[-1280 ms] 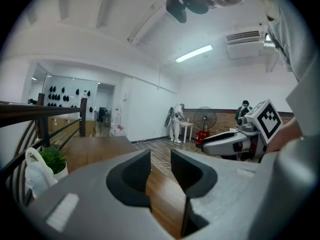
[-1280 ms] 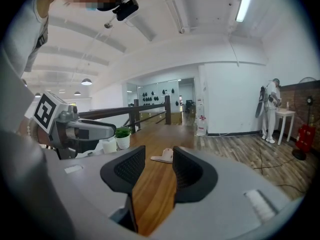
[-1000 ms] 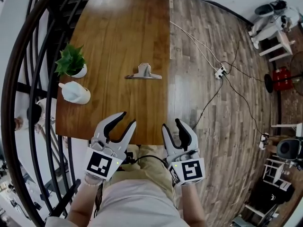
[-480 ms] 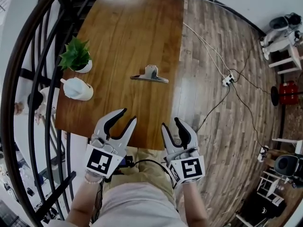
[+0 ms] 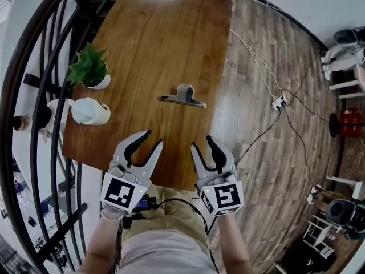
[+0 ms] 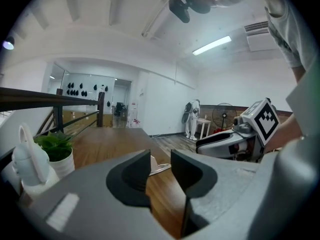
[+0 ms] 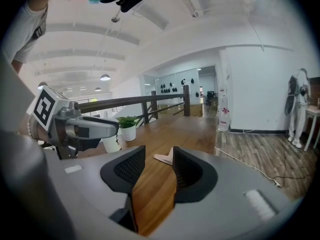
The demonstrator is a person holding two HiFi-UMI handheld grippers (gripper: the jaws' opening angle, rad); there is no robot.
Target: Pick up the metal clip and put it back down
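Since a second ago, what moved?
Both grippers, left and right, eased a little closer to the clip, and the right one is now over the table edge. Nothing was grabbed. Jaws stayed open; clip and plant stayed put.

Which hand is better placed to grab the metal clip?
Right, narrowly: the left gripper and right gripper are both open, but the metal clip lies toward the table's right side, ahead of the right one.

silver metal clip (image 5: 183, 97), brown wooden table (image 5: 154, 33), green plant (image 5: 88, 66)
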